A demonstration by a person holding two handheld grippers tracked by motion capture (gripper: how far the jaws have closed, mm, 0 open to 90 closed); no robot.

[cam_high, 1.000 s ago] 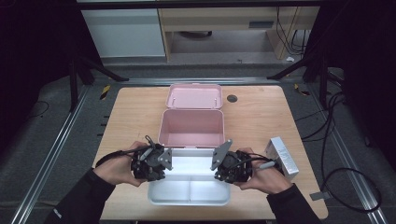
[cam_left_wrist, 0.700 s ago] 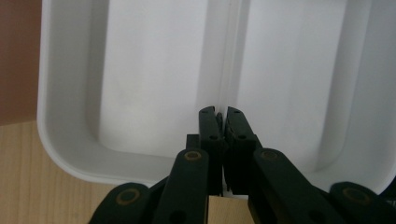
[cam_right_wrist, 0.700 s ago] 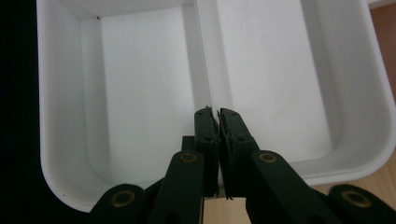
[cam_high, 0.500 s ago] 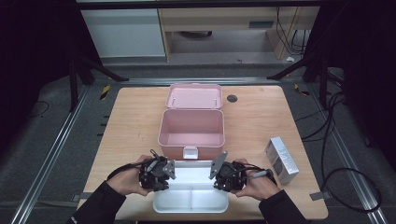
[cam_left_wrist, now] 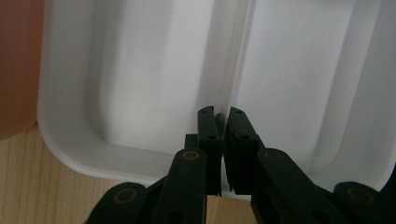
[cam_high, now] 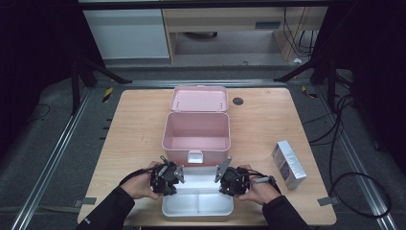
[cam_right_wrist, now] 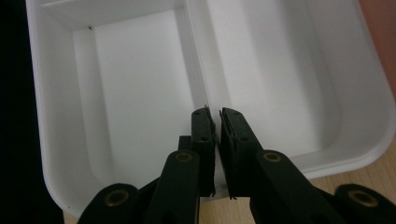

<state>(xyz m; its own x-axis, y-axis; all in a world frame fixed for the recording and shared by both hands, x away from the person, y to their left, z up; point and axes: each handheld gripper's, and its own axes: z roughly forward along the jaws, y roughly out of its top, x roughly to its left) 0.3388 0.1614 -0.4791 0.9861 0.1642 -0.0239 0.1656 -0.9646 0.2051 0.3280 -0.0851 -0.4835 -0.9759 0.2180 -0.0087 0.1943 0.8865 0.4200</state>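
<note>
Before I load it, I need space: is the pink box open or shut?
Open. The pink box has its lid folded back flat behind it, and its inside shows bare.

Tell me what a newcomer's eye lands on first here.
First, the open pink plastic box at the middle of the wooden table, lid laid back and nothing inside. Just in front of it lies a white divided plastic tray, with the left gripper and right gripper each shut on its divider wall from opposite ends. A small silver-grey carton lies off to the right.
</note>
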